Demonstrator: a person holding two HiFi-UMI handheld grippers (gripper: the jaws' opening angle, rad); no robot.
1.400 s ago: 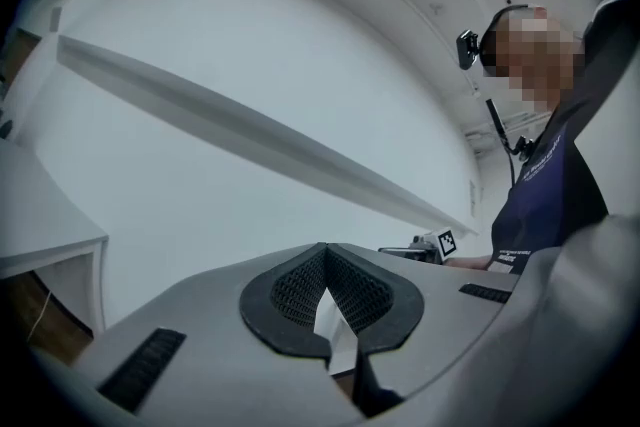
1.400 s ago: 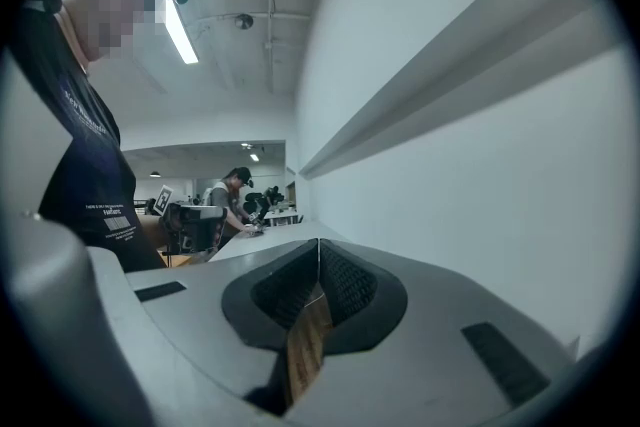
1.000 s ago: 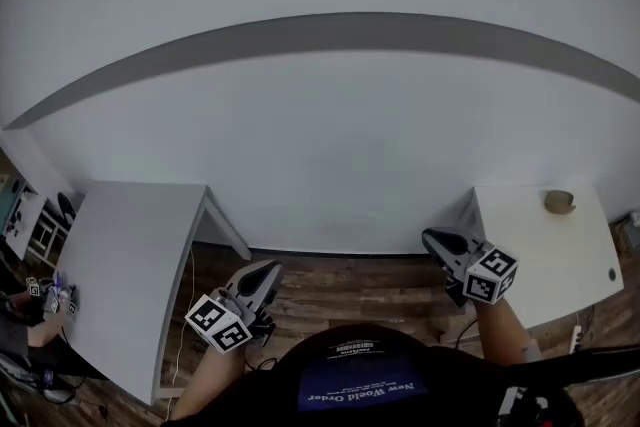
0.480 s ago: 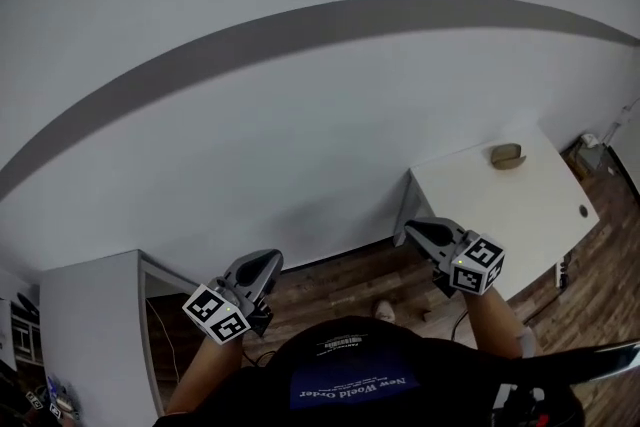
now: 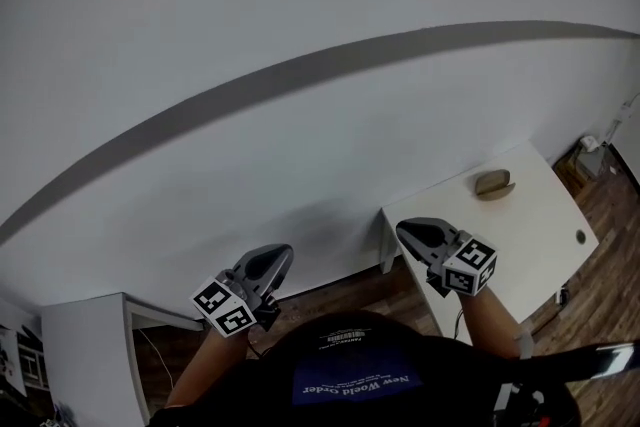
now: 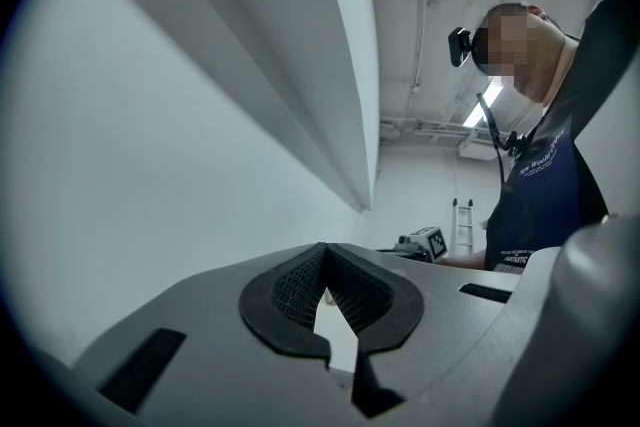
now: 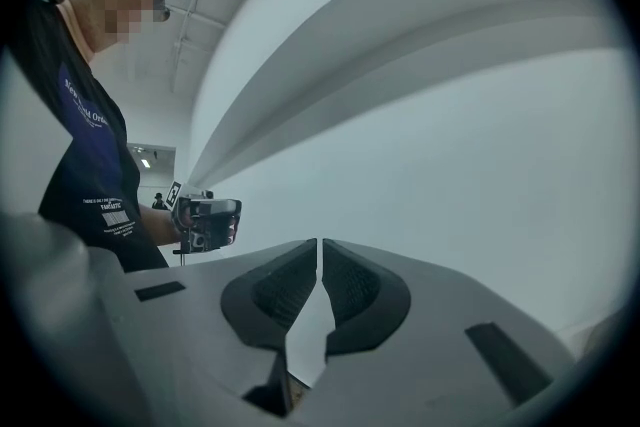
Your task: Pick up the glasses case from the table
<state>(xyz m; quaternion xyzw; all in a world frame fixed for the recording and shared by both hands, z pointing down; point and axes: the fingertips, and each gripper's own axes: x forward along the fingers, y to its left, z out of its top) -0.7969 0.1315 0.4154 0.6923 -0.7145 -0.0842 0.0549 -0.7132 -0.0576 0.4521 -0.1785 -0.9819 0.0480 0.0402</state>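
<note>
The glasses case [image 5: 494, 183] is a small brownish oval lying on the far part of a white table [image 5: 530, 235] at the right of the head view. My right gripper [image 5: 403, 228] is held level over the table's near left corner, well short of the case, jaws shut with nothing between them [image 7: 319, 245]. My left gripper [image 5: 284, 255] hangs over the floor to the left, facing the white wall; its jaw tips meet [image 6: 323, 251] and hold nothing. Each gripper view shows the other gripper, the right one [image 6: 425, 243] and the left one [image 7: 205, 220], but not the case.
A plain white wall [image 5: 300, 135] fills the view ahead. A second white table [image 5: 85, 355] stands at the lower left. Wooden floor [image 5: 345, 287] lies between the tables. The right table has a small round hole [image 5: 580, 237]; cables and a socket [image 5: 592, 143] sit past its far end.
The view has swung to the right: the table with the case has come in towards the middle and the left table has slid away to the lower left corner. Both grippers stay shut.
</note>
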